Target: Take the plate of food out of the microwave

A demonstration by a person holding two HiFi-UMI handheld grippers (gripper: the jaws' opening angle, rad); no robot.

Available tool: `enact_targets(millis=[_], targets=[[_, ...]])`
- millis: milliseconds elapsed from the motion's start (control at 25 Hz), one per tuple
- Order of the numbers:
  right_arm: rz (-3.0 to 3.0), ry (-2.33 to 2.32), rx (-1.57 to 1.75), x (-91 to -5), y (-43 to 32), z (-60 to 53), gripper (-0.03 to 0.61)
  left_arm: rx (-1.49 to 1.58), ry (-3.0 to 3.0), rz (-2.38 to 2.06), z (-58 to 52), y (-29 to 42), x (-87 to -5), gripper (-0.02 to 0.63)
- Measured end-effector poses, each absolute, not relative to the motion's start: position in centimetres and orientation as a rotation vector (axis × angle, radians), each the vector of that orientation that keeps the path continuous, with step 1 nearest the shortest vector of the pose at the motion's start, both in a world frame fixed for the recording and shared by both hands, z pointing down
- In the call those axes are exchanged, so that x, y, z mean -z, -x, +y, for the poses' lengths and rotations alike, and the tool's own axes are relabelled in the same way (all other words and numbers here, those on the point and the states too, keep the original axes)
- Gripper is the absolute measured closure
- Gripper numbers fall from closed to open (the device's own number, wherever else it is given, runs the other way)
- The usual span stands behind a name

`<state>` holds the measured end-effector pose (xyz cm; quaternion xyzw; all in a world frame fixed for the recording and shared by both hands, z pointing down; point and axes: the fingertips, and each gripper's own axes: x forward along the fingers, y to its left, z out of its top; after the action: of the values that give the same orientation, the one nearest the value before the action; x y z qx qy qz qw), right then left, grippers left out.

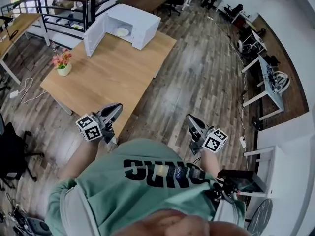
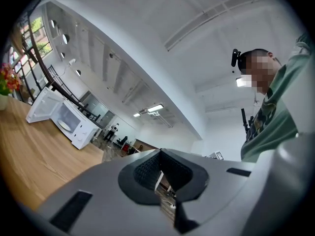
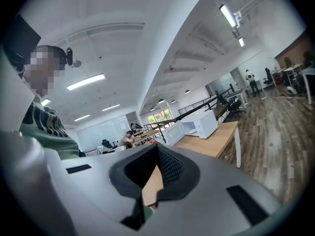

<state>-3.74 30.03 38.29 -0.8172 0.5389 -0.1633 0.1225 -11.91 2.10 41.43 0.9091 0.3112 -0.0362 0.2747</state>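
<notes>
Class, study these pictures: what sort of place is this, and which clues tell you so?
Probably an open-plan office or lab. There are white desks along one side, a black office chair and strip lights overhead. An open microwave stands on a wooden table.

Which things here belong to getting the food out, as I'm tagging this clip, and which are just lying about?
Job:
microwave, door open
plate inside it
left tongs and right tongs, both shut, empty

Lying about:
flower pot on the table
black chair
</notes>
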Motion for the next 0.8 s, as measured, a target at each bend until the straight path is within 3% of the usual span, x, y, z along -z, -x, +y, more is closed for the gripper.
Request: enact_targets(millis=[320,800], targets=[[1.807,2.210,0.532,-39.3,-2.6,21.5,0.574,0.103,-2.495,0.556,-3.7,11.9,-43.7,0.609],[2.247,1.758,0.589,-41.4,-18.9,16.3,0.572,0.197,-2.606,0.029,-0.5,4.6,-42.8,0.609]])
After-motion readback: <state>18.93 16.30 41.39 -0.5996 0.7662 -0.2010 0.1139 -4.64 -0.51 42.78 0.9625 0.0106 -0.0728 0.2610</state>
